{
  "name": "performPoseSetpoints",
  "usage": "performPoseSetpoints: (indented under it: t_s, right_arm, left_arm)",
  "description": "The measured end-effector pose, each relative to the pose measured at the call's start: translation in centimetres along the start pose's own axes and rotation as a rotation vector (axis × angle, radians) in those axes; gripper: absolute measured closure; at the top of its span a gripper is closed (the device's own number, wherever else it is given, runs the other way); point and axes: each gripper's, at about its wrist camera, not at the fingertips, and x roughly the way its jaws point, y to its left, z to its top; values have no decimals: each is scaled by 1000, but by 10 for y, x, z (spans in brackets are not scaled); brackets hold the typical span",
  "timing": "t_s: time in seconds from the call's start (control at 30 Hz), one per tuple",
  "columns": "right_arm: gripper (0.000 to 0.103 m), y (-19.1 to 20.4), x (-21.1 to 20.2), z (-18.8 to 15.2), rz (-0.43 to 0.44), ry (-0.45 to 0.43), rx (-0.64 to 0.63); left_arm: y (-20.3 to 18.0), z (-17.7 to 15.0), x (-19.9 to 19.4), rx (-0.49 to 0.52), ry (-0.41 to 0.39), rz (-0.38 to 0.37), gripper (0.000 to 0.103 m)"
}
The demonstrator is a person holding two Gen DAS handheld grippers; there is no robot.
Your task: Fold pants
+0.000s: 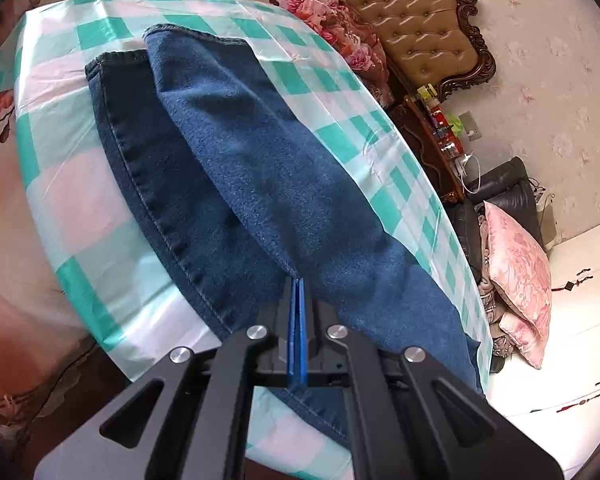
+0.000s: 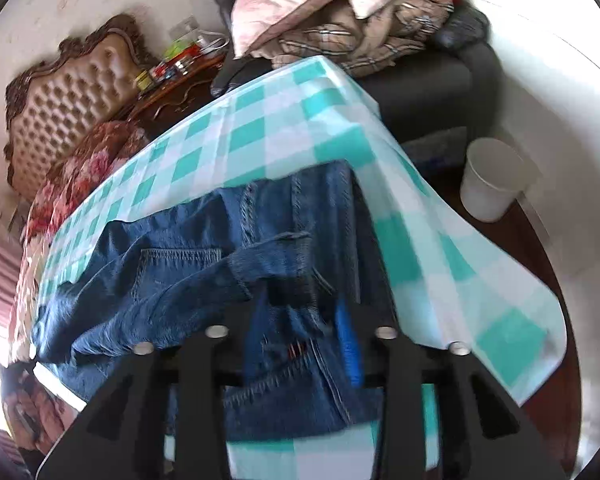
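Left claw (image 1: 298,280) clenched on pants (image 1: 236,168) fold, right claw (image 2: 304,312) grasping pants waistband.

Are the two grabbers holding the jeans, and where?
The left gripper has its fingers shut on a fold of the jeans. The right gripper has the waistband end between its fingers, but blur hides whether they pinch it.

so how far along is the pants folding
Early on. Done: the jeans lie on the checked cloth, one leg overlapping the other. In hand: the left gripper pinches an edge of the upper leg; the right gripper is at the waistband. Left: folding them shorter.
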Motion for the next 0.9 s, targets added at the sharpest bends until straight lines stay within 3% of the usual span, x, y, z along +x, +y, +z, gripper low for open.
performPoseSetpoints:
  t_s: [0.07, 0.1, 0.2, 0.33, 0.57, 0.6, 0.67, 0.77, 0.9]
  right_arm:
    - [42, -8, -11, -8, -1, -9, 53]
    - [40, -16, -19, -15, 14, -16, 107]
    - [38, -37, -29, -36, 64, -10, 254]
    - [39, -33, -18, -59, 152, 50, 334]
    - [39, -22, -1, -65, 139, 56, 387]
    - [41, -19, 1, -63, 130, 47, 382]
    - [85, -12, 5, -55, 73, 35, 351]
    - [90, 2, -1, -35, 47, 3, 288]
    - [91, 37, -61, 0, 133, -187, 169]
  left_arm:
    - [4, 0, -3, 7, -3, -5, 102]
    - [3, 0, -4, 10, -6, -7, 102]
    - [1, -1, -4, 18, -8, -7, 102]
    - [2, -1, -1, 14, -4, -7, 102]
    - [5, -1, 1, 12, -1, -12, 102]
    - [6, -1, 3, 12, 5, -11, 102]
    - [6, 1, 6, 16, 13, -6, 102]
    - [-4, 9, 2, 39, 3, -19, 102]
    - [-18, 12, -33, 60, -66, -57, 102]
